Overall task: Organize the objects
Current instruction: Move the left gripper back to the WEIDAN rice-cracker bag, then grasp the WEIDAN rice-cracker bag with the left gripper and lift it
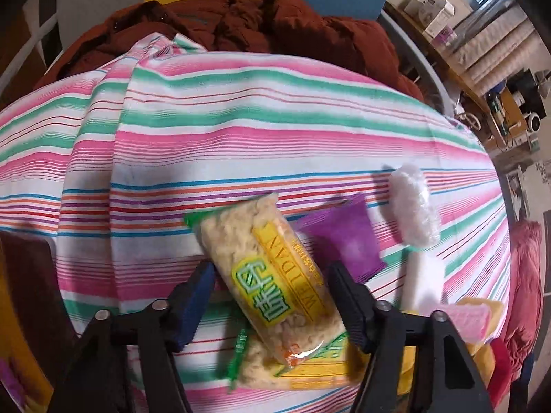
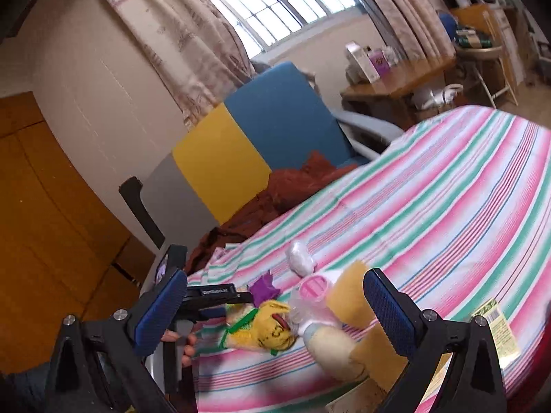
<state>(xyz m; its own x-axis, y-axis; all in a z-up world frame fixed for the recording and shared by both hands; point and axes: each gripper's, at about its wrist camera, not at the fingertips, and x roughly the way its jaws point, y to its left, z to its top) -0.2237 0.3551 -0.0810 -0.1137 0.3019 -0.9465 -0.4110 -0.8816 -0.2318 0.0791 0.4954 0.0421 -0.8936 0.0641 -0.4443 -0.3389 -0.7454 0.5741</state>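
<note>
snack packets on the striped sheet

between the fingers of our left gripper (image 1: 272, 304) sits a clear plastic snack packet (image 1: 272, 268), packed with pale, knobbly puffed pieces and crossed by a yellow label with green lettering. it lies tilted, one green crimped end pointing up and away, the other end resting on a second packet of the same kind (image 1: 303, 368) that lies flat on the striped sheet (image 1: 241, 130). the left jaws stand wide apart on either side of the upper packet; we cannot tell whether the ridged blue pads touch it, and nothing looks squeezed.

just beyond lies a matte purple sachet (image 1: 341, 237), roughly square, and near that a white fluffy bundle in crinkly clear wrap (image 1: 415, 206). at the right edge we see pink and yellow sponge-like blocks (image 1: 471, 316), blurred.

our right gripper (image 2: 275, 309) hangs above the same cluster with its fingers spread wide and nothing between them. through it we see the left gripper's black frame and a hand (image 2: 182, 340) on its handle, the yellow-labelled packets, a pink ridged block in soft wrap (image 2: 311, 290) and tan sponge pieces (image 2: 347, 296), all motion-blurred. a flat yellow-green printed packet (image 2: 499, 327) lies apart at the right.

the sheet is thin cotton in pink, green and white bands, wrinkled, with a rust-brown quilted jacket (image 1: 241, 24) heaped at its far end
</note>
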